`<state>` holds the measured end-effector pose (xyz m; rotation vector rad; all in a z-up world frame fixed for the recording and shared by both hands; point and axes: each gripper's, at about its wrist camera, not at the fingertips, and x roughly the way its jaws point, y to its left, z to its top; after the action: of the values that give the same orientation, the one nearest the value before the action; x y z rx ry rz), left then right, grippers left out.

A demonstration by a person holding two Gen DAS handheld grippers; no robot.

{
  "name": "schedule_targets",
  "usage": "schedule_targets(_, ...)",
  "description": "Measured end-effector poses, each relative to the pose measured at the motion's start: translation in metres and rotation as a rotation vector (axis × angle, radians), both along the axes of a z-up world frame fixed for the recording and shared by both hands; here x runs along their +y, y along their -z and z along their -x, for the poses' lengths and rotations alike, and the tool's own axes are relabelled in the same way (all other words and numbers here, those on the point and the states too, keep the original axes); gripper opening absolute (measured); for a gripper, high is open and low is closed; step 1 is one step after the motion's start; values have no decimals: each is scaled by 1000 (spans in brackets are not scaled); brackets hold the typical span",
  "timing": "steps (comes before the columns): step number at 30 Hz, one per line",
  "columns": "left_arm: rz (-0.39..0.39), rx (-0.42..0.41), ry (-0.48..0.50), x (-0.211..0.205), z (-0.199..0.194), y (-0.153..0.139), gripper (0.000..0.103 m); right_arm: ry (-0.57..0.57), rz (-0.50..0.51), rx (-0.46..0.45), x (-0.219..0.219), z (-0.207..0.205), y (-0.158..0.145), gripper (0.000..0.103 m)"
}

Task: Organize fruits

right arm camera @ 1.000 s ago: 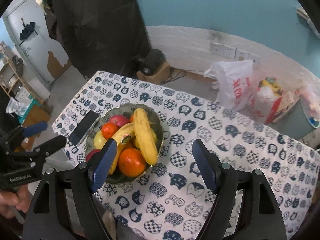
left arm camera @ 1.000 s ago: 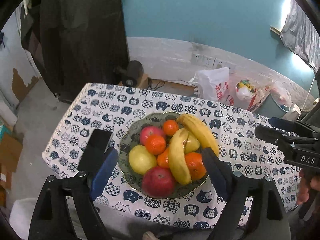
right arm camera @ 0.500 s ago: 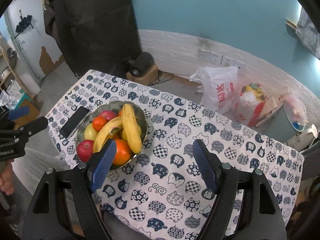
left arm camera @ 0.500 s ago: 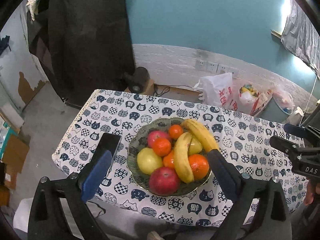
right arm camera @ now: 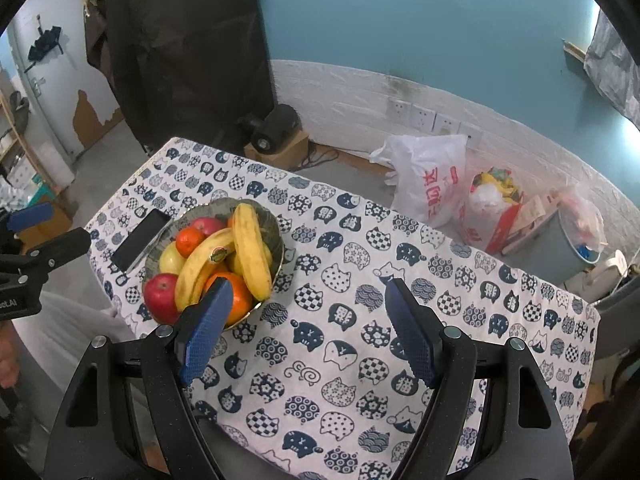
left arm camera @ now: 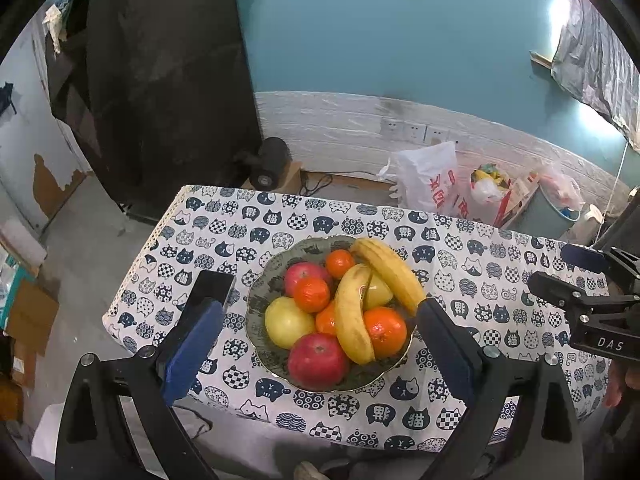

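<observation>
Widened and raised: the left gripper [left arm camera: 316, 324], whose jaws have just been opening and are now spread to either side of the bowl [left arm camera: 276, 276], with only air between the pads; the bowl is seen smaller and lower in its view than a second ago, so the gripper is judged to have been drawn back.

Items, left to right on the cat-print cloth [right arm camera: 400, 240]:
- Phone [left arm camera: 212, 286], laid flat, just beside the bowl's left rim.
- Bowl, heaped. Held in it: a yellow apple [left arm camera: 288, 322], a red apple [left arm camera: 318, 364] at the near edge, another red apple [left arm camera: 302, 272] behind, several oranges [left arm camera: 384, 332], two bananas [left arm camera: 352, 312] laid across the top.
- Bare cloth, to the right of the bowl; no fruit is seen loose on it.
- Right gripper [right arm camera: 308, 320], held over that bare cloth, jaws parted, nothing between them; its left pad overlaps the bowl's near rim in its own view only.

Status: all fruit is gathered in the bowl and nothing is gripped. With both tools empty and pulled clear, the sorting is judged complete or nearly so.
</observation>
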<state>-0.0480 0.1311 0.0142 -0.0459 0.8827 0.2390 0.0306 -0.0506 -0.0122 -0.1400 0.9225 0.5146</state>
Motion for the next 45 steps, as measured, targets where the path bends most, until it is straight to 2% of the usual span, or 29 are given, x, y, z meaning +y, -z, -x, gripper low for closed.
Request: schedule_targets(45, -33, 26, -3, -8, 1, 0, 98, 11, 7, 4, -5, -2, 3, 77)
